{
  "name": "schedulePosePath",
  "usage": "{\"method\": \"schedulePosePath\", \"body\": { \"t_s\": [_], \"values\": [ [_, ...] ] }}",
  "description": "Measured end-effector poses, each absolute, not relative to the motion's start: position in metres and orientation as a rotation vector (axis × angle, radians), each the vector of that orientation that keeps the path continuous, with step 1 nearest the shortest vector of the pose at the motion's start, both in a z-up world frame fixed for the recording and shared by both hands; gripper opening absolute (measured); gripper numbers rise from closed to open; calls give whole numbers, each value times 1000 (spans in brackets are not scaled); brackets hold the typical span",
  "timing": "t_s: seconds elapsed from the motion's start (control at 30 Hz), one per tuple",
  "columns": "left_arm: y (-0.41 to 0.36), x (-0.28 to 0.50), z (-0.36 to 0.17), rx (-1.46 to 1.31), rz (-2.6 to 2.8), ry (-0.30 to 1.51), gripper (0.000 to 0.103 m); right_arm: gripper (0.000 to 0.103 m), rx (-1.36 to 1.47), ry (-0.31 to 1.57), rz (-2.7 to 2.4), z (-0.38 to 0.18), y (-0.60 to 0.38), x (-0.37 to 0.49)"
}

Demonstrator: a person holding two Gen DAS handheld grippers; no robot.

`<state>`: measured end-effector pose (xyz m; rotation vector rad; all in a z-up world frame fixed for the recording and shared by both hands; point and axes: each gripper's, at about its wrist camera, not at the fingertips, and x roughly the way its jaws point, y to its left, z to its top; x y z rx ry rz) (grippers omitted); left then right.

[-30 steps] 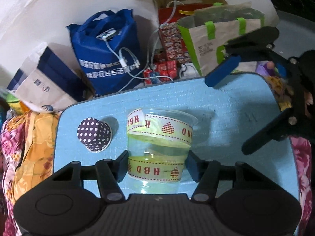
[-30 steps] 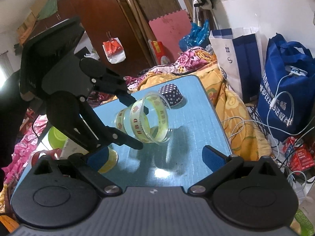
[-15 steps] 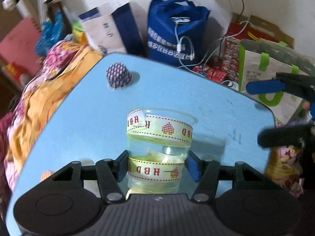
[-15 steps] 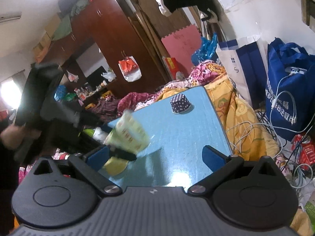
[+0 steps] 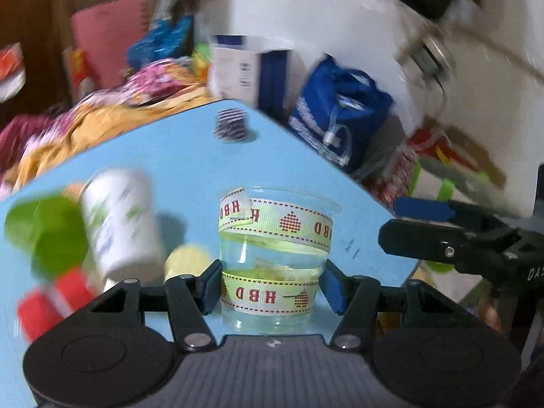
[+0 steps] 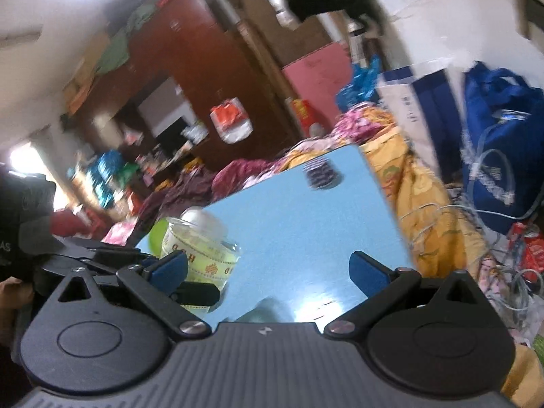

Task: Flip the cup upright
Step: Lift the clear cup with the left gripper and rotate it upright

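— Status of the cup [image 5: 275,258]?
— Mouth up, clenched between the blue pads [image 5: 210,287] of the left gripper [image 5: 272,287], over the blue table [image 5: 183,170]. Whether its base touches the top: cannot tell.
— Right gripper [image 6: 268,270]?
— Released, jaws wide, nothing between.
— Obscured items?
— Motion blur smears a white cup [image 5: 119,221] and a green one [image 5: 51,234] beside it; a dotted cup [image 5: 231,124] sits near the far edge.
— Clearance?
— Bare tabletop between the cup and the dotted cup.

Bright indoor light, big glare at 11 o'clock in right view. Both pics smeared w/ motion blur, esp. bkgd. Curved, bent edges from fisheye. Shiny patch on blue table [image 6: 316,302] at 6 o'clock.
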<state>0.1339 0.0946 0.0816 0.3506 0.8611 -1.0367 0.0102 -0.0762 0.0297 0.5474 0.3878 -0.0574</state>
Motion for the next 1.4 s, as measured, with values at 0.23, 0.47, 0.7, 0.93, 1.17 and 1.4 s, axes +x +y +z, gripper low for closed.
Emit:
{"method": "schedulePosePath", "body": {
  "t_s": [0.23,0.47,0.7,0.93,1.17,1.4],
  "values": [
    [177,160,49,-13,-924,951,63,102,493,457,52,35,-34,46],
    [193,162,37,-144,-952,968,63,101,431,543,90,42,-9,81],
    [211,152,40,-171,-1004,950,63,101,466,547,81,40,-9,82],
    [224,151,37,-181,-935,958,63,101,440,530,100,42,4,75],
    [214,162,32,-187,-913,994,69,101,434,542,109,38,5,82],
    [223,156,35,-152,-919,971,73,101,458,588,133,23,0,91]
  ]
}}
